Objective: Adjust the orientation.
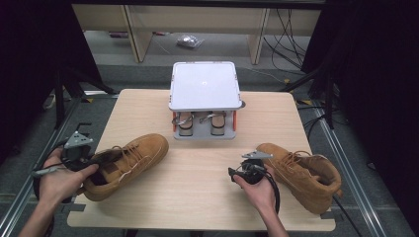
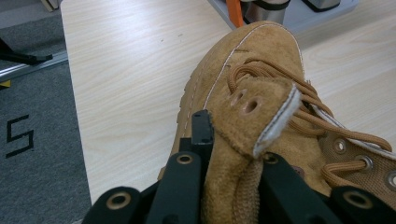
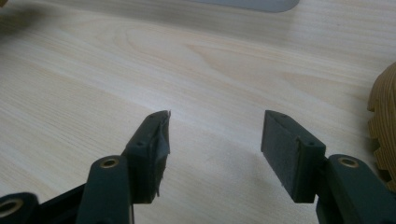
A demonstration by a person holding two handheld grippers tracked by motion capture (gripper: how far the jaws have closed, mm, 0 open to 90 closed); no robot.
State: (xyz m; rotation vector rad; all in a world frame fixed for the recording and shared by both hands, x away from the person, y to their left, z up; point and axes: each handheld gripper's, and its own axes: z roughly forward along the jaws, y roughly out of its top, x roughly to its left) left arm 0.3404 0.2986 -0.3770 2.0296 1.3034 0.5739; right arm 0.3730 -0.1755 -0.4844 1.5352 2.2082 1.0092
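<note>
- Tan suede left boot [image 1: 126,163] lies at the left side of the wooden bench [image 1: 197,187], toe towards the middle; in the left gripper view its collar flap sits between the black jaws.
- Left tongs [image 2: 224,140] pinch that collar flap, jaws pressed on the suede.
- Right tongs [image 3: 215,140] stand spread above bare bench, nothing between them.
- Right boot [image 1: 301,173] lies just beside the right hand [image 1: 259,190].
- Grey rack [image 1: 205,98] stands at the far middle.

Bright table, dark surround, sharp pics
</note>
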